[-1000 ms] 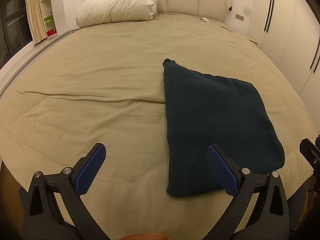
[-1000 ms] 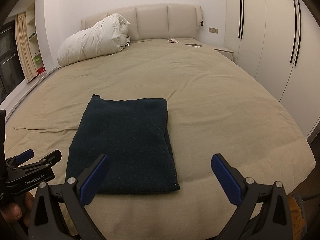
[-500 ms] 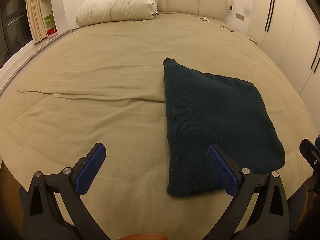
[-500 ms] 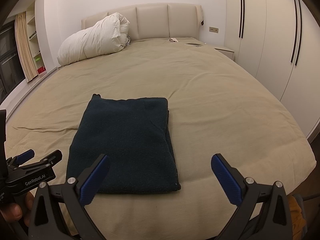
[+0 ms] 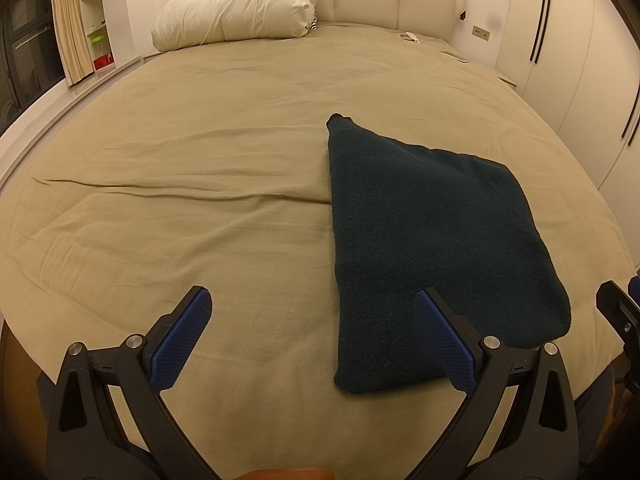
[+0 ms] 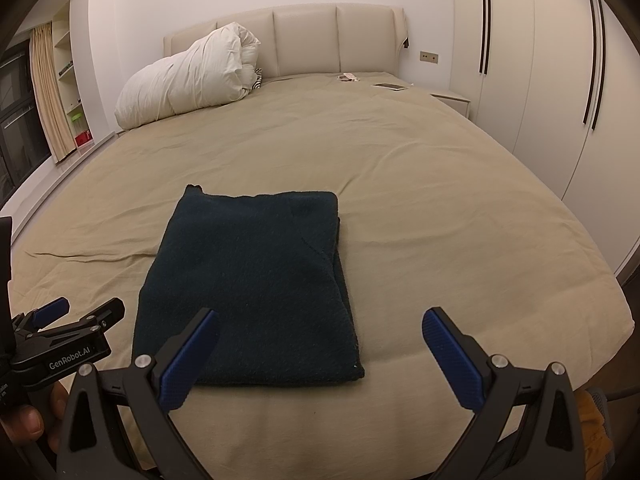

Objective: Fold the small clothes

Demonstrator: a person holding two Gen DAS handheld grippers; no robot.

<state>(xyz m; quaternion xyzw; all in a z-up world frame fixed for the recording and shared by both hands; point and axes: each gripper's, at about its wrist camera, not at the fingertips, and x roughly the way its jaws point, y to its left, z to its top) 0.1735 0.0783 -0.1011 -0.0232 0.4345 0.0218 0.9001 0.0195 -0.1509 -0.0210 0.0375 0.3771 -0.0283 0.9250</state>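
Hovering near the foot of the bed (image 6: pixel 440 184), both tools are spread wide and hold nothing. The left tool (image 5: pixel 316 340) hangs over bare sheet, its right finger just above the near left corner of the cloth (image 5: pixel 432 240). The right tool (image 6: pixel 320 356) hangs over the cloth's near right corner, its left finger above the cloth and its right finger over bare sheet. The dark knit cloth lies flat on the sheet, close to the near edge, already a tidy stacked rectangle with layered edges showing down its right side. By my reading, the fold is done or has one halving left. If another fold is wanted, each tool must drop to a near corner, pinch all layers together, and carry them to the far edge. Farther off, a rolled duvet (image 6: pixel 188 80) rests against the headboard (image 6: pixel 304 40).
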